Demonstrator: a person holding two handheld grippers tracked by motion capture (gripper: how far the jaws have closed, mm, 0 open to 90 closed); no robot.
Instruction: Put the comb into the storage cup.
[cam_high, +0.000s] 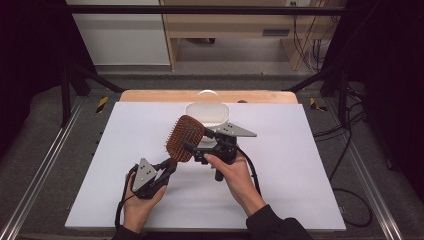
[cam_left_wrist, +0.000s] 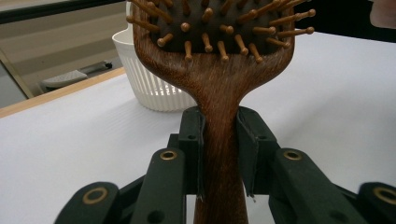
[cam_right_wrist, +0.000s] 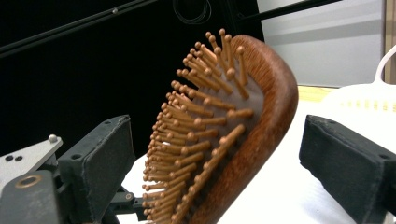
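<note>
A wooden paddle hairbrush (cam_high: 185, 137) with wooden pins is held up over the white table top (cam_high: 125, 135). My left gripper (cam_high: 170, 165) is shut on its handle, and in the left gripper view both pads of the left gripper (cam_left_wrist: 219, 140) press the neck of the hairbrush (cam_left_wrist: 219, 84) just below the head. My right gripper (cam_high: 198, 141) is open, one jaw on each side of the brush head. In the right gripper view the hairbrush (cam_right_wrist: 261, 116) stands tilted between the wide-apart pads of the right gripper (cam_right_wrist: 224, 163), touching neither.
A white ribbed basket (cam_high: 207, 114) stands at the back centre of the table, just behind the brush; the basket (cam_left_wrist: 154, 84) is also near in the left gripper view. A wooden strip (cam_high: 150, 95) edges the far side. Black frame posts and cables surround the table.
</note>
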